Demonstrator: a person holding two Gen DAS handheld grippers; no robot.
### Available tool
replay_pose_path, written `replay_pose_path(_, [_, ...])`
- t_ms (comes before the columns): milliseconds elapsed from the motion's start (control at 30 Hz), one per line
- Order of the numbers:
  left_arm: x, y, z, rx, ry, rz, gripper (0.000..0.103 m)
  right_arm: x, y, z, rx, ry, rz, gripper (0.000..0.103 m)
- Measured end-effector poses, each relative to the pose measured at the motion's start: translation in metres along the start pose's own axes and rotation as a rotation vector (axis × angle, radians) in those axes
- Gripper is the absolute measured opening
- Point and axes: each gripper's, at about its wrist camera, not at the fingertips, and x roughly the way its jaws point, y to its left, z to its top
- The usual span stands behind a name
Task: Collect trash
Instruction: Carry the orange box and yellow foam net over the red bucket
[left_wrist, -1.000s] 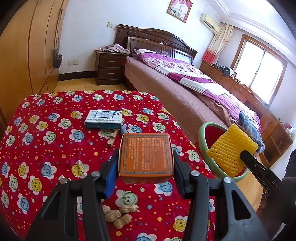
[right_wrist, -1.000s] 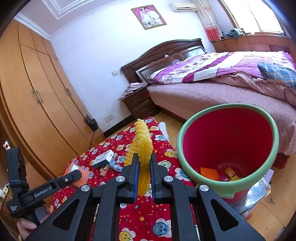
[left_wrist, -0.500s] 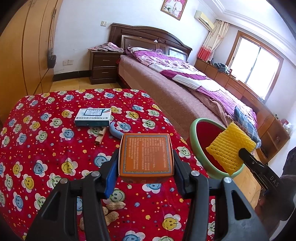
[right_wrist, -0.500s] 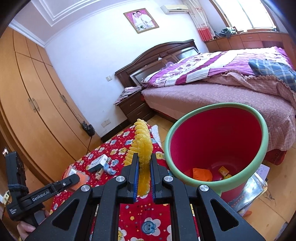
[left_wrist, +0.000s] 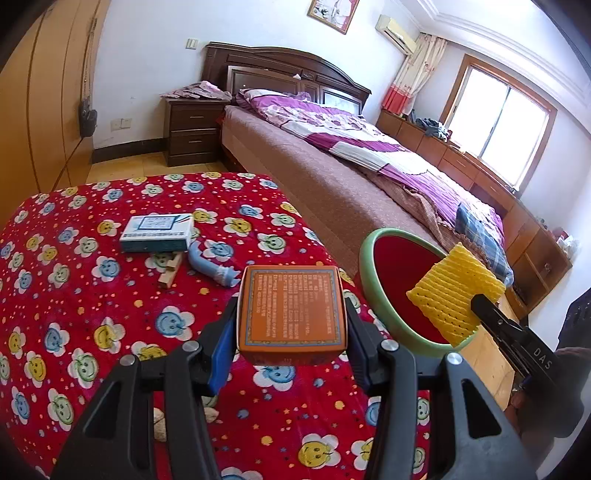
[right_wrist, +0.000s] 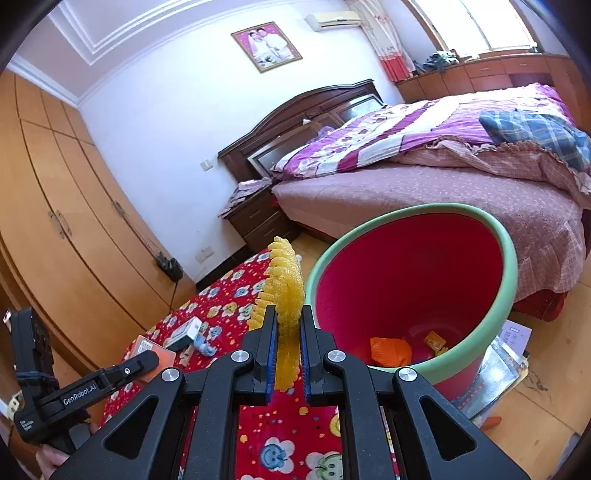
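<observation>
My left gripper (left_wrist: 291, 325) is shut on an orange box (left_wrist: 291, 310), held above the red flowered table (left_wrist: 74, 295). My right gripper (right_wrist: 288, 332) is shut on a yellow foam net (right_wrist: 284, 291); in the left wrist view that foam net (left_wrist: 454, 291) hangs in front of the bin's mouth. The red bin with a green rim (right_wrist: 509, 266) stands beside the table's right edge, with orange and yellow scraps (right_wrist: 391, 350) at its bottom. From the left wrist view the bin (left_wrist: 373, 266) sits just right of the orange box.
On the table lie a white and teal box (left_wrist: 157, 233), a blue plastic piece (left_wrist: 208, 264), a small wooden block (left_wrist: 170, 271) and peanuts (left_wrist: 160, 424). A bed (left_wrist: 369, 177) runs behind the bin, a nightstand (left_wrist: 192, 129) beyond the table, wardrobes (right_wrist: 55, 229) at left. Papers (right_wrist: 506, 362) lie on the floor.
Both grippers have drifted toward the bin with their loads. The bin looks larger and nearer in both views, and the table items have slid left in the left wrist view.
</observation>
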Motion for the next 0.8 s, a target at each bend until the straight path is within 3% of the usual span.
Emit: replay_pose_path(800, [0.051,-0.071,0.010,0.153,0.036,-0.099,0.053,-0.008,-0.052,0.006,0.100,-0.036,-0.101,0.011])
